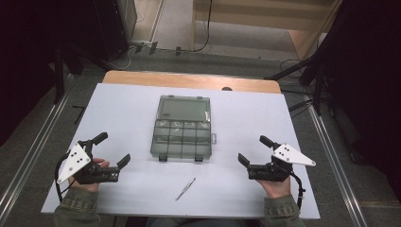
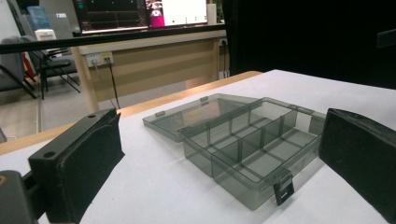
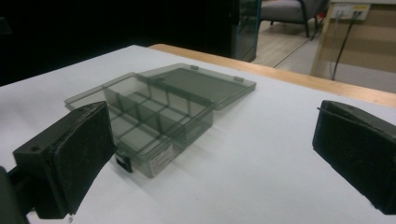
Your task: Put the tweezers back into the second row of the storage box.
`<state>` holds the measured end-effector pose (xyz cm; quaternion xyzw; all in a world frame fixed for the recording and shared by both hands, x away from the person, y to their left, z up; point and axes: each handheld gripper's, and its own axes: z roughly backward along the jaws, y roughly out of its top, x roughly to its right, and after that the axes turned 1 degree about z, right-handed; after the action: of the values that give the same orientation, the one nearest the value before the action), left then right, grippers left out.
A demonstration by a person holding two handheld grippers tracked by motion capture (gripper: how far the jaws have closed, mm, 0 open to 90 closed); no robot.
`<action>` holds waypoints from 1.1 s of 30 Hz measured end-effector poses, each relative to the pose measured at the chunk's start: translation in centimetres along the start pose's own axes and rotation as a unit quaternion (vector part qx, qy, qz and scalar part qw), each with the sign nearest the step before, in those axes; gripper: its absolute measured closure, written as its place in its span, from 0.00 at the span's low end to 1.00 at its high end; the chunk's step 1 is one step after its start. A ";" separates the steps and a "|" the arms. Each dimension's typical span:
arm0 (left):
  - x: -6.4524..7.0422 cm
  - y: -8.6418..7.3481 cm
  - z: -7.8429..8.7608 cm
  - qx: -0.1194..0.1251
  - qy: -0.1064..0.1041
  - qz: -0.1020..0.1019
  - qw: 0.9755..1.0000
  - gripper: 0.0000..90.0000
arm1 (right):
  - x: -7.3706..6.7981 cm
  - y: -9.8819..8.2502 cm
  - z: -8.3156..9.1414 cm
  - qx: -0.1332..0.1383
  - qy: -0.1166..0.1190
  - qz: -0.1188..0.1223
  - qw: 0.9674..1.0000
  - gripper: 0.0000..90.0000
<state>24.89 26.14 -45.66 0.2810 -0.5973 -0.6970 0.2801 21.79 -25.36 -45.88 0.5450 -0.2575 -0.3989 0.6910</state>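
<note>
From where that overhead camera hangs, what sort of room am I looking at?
Probably a lab or workshop set up for recording. A person holds the left gripper and right gripper over a white-covered table bearing an open compartment box, with monitors on a bench behind.

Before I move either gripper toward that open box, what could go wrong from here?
1. The tweezers lie flat on the white table, thin and low; wide fingers may slide them away rather than pinch them.
2. The organizer box looks light, its lid folded back flat; a nudge from the left gripper or right gripper could shift it.
3. The tweezers sit near the table's front edge and could be knocked off.
</note>
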 end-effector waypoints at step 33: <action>0.1 0.0 -0.2 -0.002 -0.003 0.000 1.000 0.00 | -5.0 3.5 -4.7 -0.129 0.101 0.112 0.980 0.00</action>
<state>25.02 25.92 -45.69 0.2783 -0.5970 -0.6989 0.2789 23.71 -18.36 -43.45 0.4566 -0.1919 -0.2915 0.8184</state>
